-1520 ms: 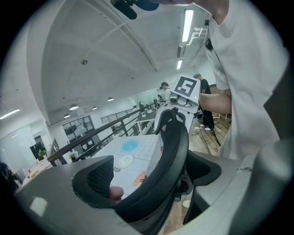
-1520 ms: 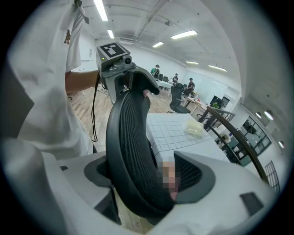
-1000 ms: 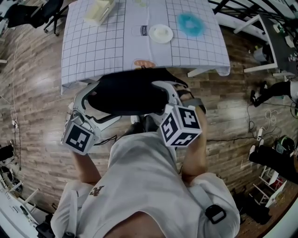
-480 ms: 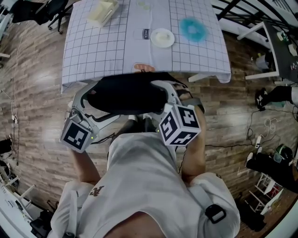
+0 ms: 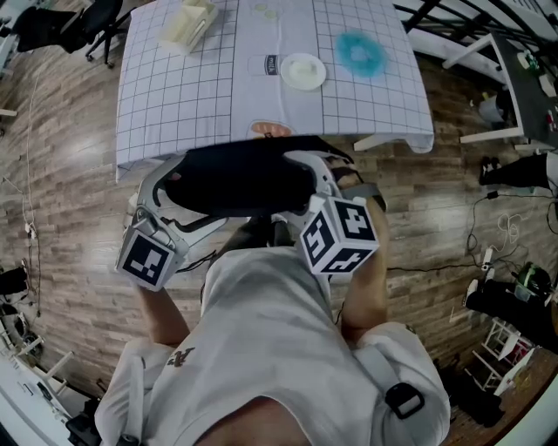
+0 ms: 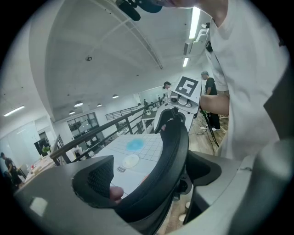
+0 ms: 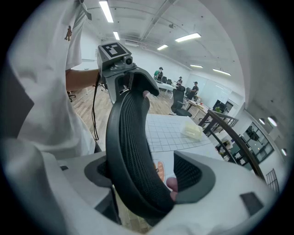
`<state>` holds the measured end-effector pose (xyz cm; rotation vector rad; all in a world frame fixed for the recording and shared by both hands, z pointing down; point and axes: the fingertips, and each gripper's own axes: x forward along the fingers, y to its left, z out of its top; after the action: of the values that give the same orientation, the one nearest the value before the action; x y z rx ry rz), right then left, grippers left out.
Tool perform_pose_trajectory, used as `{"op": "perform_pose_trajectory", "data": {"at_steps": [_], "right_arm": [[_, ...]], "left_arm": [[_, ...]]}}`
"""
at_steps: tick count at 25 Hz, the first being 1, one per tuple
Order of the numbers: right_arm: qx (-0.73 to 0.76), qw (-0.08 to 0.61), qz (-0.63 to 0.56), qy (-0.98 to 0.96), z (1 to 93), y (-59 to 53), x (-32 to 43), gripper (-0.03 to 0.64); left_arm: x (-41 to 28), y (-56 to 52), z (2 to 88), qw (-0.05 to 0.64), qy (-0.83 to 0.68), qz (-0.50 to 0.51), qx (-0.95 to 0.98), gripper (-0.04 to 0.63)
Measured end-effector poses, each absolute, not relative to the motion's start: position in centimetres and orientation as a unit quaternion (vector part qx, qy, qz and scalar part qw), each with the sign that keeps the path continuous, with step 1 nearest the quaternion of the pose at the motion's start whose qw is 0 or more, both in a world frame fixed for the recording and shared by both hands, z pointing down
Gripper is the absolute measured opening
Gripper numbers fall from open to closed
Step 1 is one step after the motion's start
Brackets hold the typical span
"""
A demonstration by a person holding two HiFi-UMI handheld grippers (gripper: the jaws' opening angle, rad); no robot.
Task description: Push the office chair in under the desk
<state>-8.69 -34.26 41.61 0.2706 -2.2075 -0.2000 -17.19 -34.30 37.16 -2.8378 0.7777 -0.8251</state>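
Note:
The office chair's black mesh backrest (image 5: 240, 174) stands right at the near edge of the desk (image 5: 174, 96), which is covered by a white grid cloth. My left gripper (image 5: 171, 190) is shut on the backrest's left end, and my right gripper (image 5: 307, 171) is shut on its right end. In the left gripper view the backrest's curved rim (image 6: 170, 156) runs between the jaws of the left gripper (image 6: 151, 183). The right gripper view shows the mesh (image 7: 131, 147) clamped in the right gripper (image 7: 147, 179). The seat is hidden under the backrest and my body.
On the desk lie a white plate (image 5: 302, 70), a fuzzy blue ring (image 5: 360, 52), a pale plastic box (image 5: 187, 23) and an orange item (image 5: 270, 131) at the near edge. Cables and gear (image 5: 506, 296) litter the wood floor at right; another chair (image 5: 74, 22) stands far left.
Both grippers stay clamped on the backrest. Only the head view has shifted slightly; the chair shows no clear movement against the desk.

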Motion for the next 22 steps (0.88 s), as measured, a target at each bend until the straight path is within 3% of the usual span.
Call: {"op": "perform_pose_trajectory", "data": {"at_steps": [22], "right_arm": [[0.094, 0.424, -0.082, -0.897, 42.0, -35.5, -8.2, 0.353]], "left_arm": [[-16.6, -35.3, 37.6, 0.038, 0.256, -0.268, -0.928, 0.478]]}}
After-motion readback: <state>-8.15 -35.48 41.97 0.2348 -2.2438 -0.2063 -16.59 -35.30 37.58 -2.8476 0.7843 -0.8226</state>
